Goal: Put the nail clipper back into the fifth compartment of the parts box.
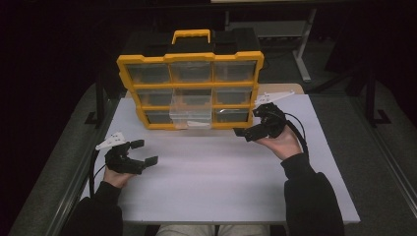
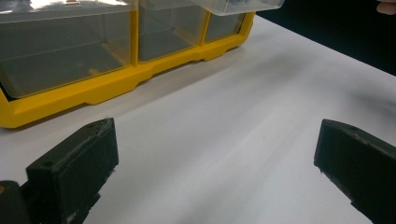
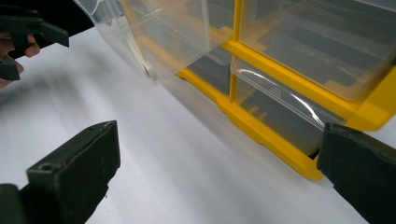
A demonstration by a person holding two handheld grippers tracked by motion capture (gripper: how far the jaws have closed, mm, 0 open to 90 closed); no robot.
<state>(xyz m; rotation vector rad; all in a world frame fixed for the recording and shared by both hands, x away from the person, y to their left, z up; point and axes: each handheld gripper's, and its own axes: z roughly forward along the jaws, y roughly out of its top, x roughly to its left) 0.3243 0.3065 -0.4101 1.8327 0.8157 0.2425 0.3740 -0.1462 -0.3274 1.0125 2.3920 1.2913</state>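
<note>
Yellow organizer (image 1: 191, 86), clear empty-looking bins, middle drawer (image 1: 191, 116) pulled out

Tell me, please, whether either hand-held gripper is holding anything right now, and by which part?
Nothing is held. The left hand-held gripper and the right hand-held gripper both stand open over the white table, beside the yellow organizer.

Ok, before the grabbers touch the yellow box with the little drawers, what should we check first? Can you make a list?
1. Left gripper open and empty: ok.
2. Right gripper open and empty: ok.
3. Yellow organizer standing upright on the white table: ok.
4. Clear drawer in the bottom middle slot sticking out far enough to grab: ok.
5. Other drawers pushed in: ok, as far as the high view shows.
6. Whether anything is inside the pulled-out drawer: cannot tell.
</note>
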